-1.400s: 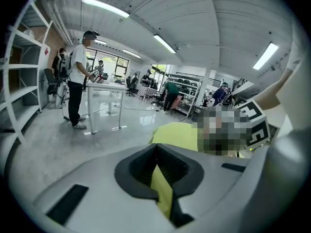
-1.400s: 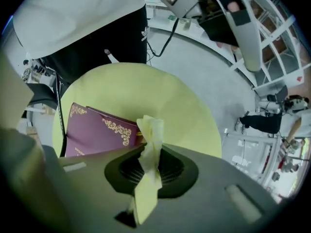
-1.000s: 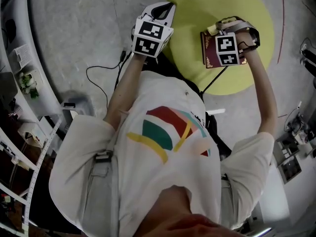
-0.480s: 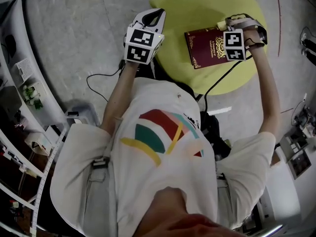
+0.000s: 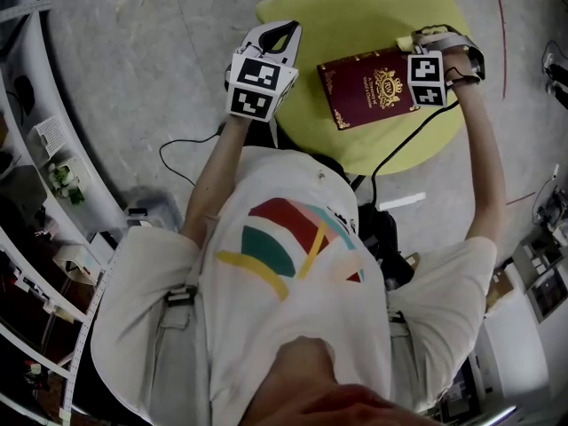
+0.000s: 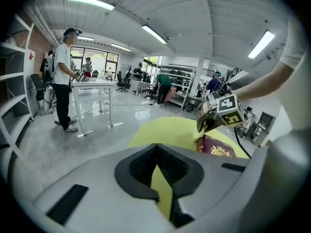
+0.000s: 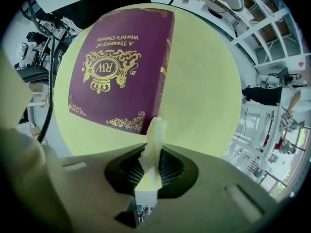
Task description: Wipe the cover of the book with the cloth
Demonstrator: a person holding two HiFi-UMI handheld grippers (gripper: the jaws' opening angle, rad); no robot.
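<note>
A maroon book (image 5: pixel 366 87) with gold print lies flat on the round yellow-green table (image 5: pixel 355 11), cover up. My right gripper (image 5: pixel 417 39) is at the book's right edge, shut on a pale yellow cloth (image 5: pixel 406 41). In the right gripper view the cloth (image 7: pixel 152 142) stands pinched between the jaws, just off the near corner of the book (image 7: pixel 121 67). My left gripper (image 5: pixel 277 34) hovers over the table's left rim, shut and holding nothing. In the left gripper view the left gripper (image 6: pixel 158 171) shows only table through its slit, with the book (image 6: pixel 218 148) and the right gripper (image 6: pixel 218 113) ahead.
A black cable (image 5: pixel 404 145) runs from the right gripper down past the table edge, and another cable (image 5: pixel 177 140) loops on the grey floor. White shelving (image 5: pixel 35 149) curves along the left. People stand at a white desk (image 6: pixel 92 89) far off.
The right gripper with the cloth has slid from over the cover to the book's right edge, so the whole cover now shows. The left gripper has stayed by the table's left rim.
</note>
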